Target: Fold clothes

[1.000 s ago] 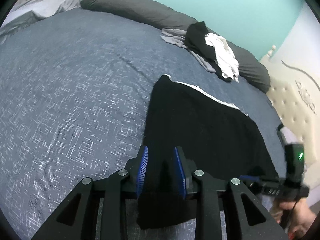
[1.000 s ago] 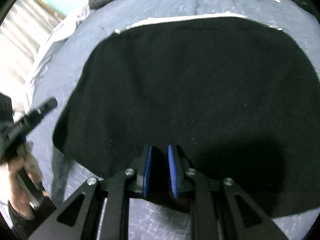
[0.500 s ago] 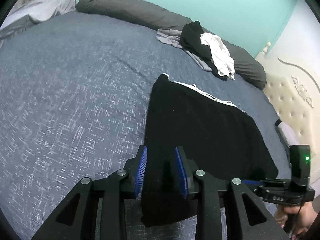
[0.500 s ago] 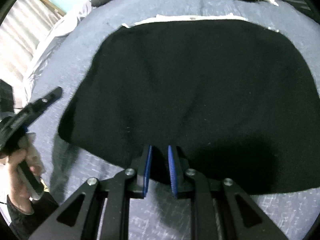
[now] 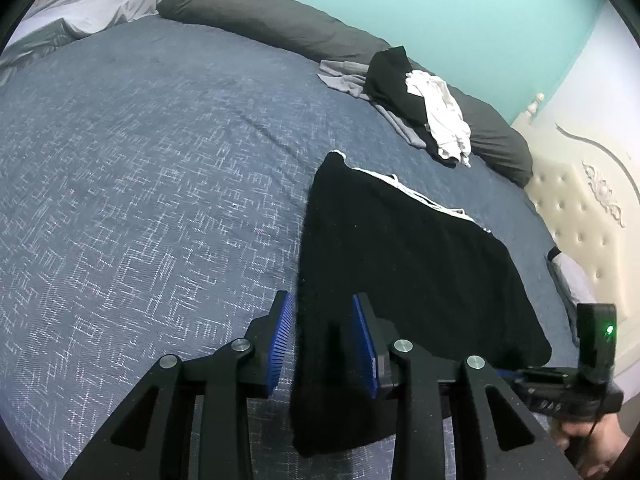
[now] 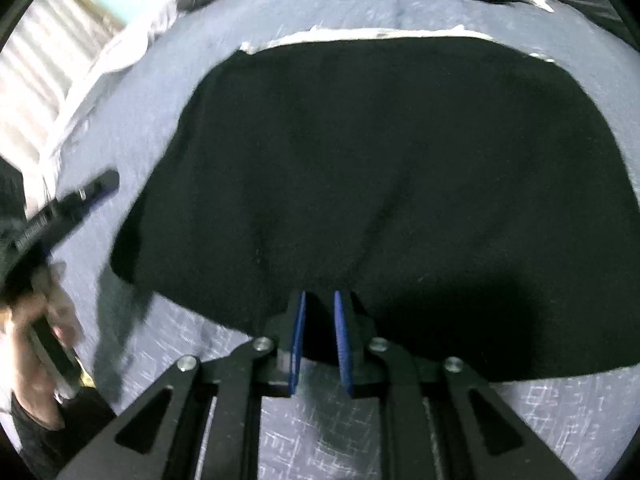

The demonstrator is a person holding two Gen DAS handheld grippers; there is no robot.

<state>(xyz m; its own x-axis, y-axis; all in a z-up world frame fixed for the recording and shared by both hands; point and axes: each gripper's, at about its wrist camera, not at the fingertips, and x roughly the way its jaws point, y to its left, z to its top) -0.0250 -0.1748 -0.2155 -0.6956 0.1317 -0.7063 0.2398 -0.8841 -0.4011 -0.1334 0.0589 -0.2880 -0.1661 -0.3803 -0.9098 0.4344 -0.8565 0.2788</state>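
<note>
A black garment (image 5: 400, 280) with a white trim along its far edge lies spread flat on the blue bedspread (image 5: 140, 200). Its near left corner runs between the blue pads of my left gripper (image 5: 323, 320). The jaws stand apart, and a strip of bedspread shows between the left pad and the cloth. In the right wrist view the same garment (image 6: 380, 160) fills most of the picture. My right gripper (image 6: 320, 320) is at its near edge, narrow, with the hem pinched between the pads. The left gripper (image 6: 80, 196) shows at that view's left edge, held in a hand.
A pile of black, white and grey clothes (image 5: 424, 108) lies at the far right of the bed against a long dark grey pillow (image 5: 280, 20). A cream tufted headboard (image 5: 580, 200) stands to the right. Wide bare bedspread stretches to the left.
The left jaws have spread a little around the corner of the cloth. In the right wrist view the garment's near edge sits higher and more bedspread shows under the gripper.
</note>
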